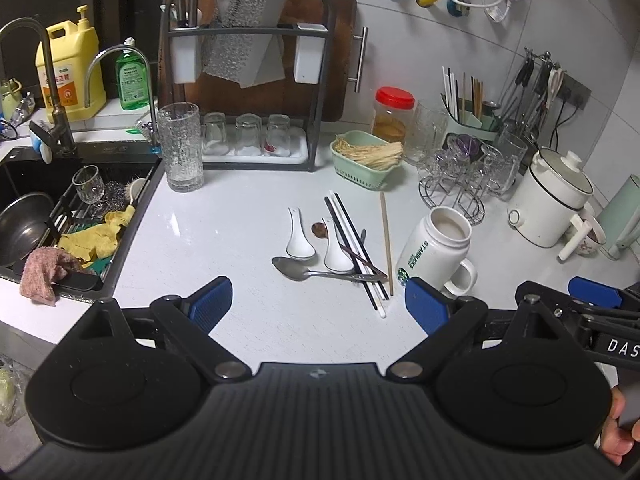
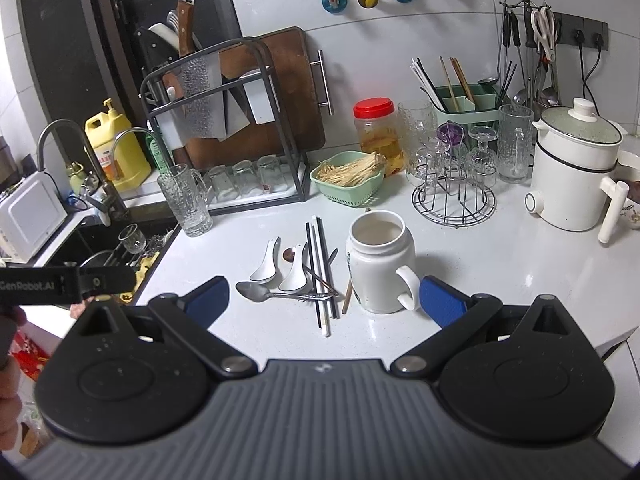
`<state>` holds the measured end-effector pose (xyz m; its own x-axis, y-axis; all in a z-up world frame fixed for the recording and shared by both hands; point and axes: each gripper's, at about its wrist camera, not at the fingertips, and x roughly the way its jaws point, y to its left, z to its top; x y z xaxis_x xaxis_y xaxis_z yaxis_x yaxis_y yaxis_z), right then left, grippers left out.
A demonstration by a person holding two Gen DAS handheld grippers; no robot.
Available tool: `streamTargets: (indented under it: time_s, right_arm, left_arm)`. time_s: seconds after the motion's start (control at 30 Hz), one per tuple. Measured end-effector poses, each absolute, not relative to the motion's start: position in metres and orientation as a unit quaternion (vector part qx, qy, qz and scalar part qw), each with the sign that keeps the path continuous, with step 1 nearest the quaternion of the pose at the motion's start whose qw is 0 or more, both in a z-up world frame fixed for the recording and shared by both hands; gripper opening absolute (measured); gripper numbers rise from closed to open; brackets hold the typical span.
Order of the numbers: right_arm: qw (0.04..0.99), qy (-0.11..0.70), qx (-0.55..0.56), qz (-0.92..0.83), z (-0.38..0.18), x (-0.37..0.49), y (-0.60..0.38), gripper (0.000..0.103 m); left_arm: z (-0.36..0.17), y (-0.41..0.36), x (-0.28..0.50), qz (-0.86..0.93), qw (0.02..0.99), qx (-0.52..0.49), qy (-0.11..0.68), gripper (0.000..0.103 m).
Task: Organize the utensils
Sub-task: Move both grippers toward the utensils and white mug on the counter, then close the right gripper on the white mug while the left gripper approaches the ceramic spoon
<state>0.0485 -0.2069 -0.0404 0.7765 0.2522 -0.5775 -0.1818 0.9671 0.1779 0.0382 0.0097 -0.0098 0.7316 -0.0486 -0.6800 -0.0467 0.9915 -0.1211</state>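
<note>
Both blue-padded tools hover low over the white surface (image 1: 224,240), nearest the lens: the left hand-held gripper (image 1: 318,304) and the right hand-held gripper (image 2: 324,300) each stand spread wide with nothing between the pads. At the right edge of the left view, part of the right tool and a few fingers on it show, cut off by the frame.

Just left of the white Starbucks mug (image 2: 378,262) lies the utensil pile. Two white ceramic spoons (image 2: 266,262) lie side by side, bowls toward the camera, handles pointing away toward the knife rack (image 2: 224,120). One metal spoon (image 2: 256,291) lies crosswise, bowl to the left, its handle running right under the sticks. Three long chopsticks (image 2: 316,268), black and white, run near-to-far; whether a fourth hides among them is hard to tell. One wooden chopstick (image 1: 386,240) lies alone between pile and mug; in the right view the mug hides most of it. A brown-bowled spoon (image 2: 289,255) and a second metal handle are largely covered.

Behind the mug, a green caddy (image 2: 468,104) holds upright chopsticks, half hidden by glasses.
</note>
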Motion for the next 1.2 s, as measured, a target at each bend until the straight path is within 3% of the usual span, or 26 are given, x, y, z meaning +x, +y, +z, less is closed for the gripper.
streamTargets:
  time_s: [0.73, 1.2]
  right_arm:
    - [0.926, 0.344, 0.092, 0.125, -0.054, 0.041, -0.228, 0.103]
    - [0.923, 0.356, 0.102, 0.102, -0.070, 0.057, -0.239, 0.103]
  left_arm:
    - [-0.026, -0.006, 0.027, 0.019, 0.917, -0.076, 0.392, 0.095]
    - [-0.033, -0.025, 0.063, -0.008, 0.905, -0.062, 0.421, 0.095]
